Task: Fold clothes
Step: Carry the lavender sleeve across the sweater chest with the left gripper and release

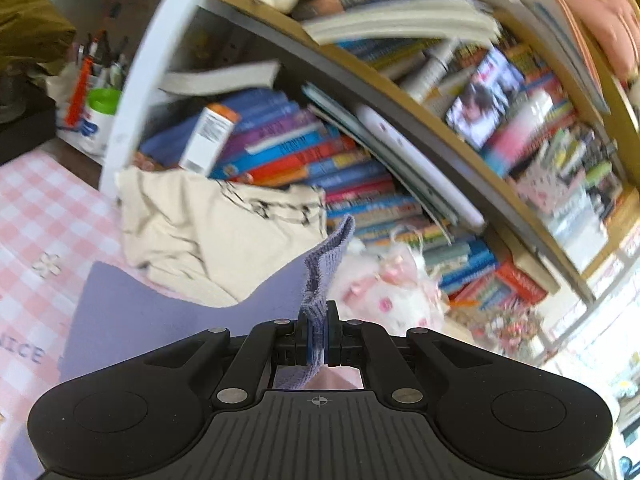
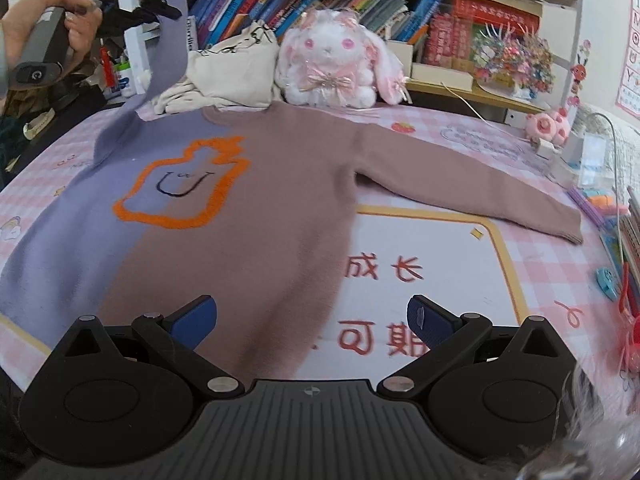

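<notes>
a two-tone sweater (image 2: 240,216) is lying flat on the pink-checked bench (image 2: 520,264), its lilac sleeve (image 1: 324,264) being lifted at ten o'clock, pinched at the cuff by the left hand-held gripper (image 1: 318,340). the right hand-held gripper (image 2: 312,316) is being held spread over the hem at six o'clock. the sleeve is best carried across the chest, kept taut and laid flat before being released.

Left claw (image 1: 318,338) clamped shut, right claw (image 2: 312,320) spread wide.
</notes>
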The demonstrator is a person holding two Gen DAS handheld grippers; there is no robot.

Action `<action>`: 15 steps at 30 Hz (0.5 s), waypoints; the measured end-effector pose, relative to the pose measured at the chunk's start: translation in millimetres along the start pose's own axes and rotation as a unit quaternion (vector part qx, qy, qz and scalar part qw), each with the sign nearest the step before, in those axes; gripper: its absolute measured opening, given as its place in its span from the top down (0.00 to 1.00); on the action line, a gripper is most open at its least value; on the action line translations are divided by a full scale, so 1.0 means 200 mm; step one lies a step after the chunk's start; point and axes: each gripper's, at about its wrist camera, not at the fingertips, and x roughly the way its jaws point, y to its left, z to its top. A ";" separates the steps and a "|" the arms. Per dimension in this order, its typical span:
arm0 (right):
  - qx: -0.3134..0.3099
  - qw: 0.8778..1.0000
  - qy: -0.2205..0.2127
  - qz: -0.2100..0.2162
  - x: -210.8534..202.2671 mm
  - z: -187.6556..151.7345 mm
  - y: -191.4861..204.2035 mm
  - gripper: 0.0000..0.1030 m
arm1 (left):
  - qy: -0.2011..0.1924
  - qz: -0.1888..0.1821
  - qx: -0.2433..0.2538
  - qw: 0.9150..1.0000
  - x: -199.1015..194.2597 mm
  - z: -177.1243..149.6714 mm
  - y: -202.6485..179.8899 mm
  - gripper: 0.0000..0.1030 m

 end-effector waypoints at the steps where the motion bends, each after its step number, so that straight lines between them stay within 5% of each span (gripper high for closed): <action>1: 0.001 1.000 0.000 0.000 0.00 0.00 -0.01 0.00 | 0.007 0.001 0.005 1.000 0.02 -0.02 -0.02 0.96; 15: 0.011 1.000 0.015 -0.007 -0.01 -0.02 -0.12 0.00 | 0.081 0.024 0.032 0.996 0.25 -0.28 -0.10 0.96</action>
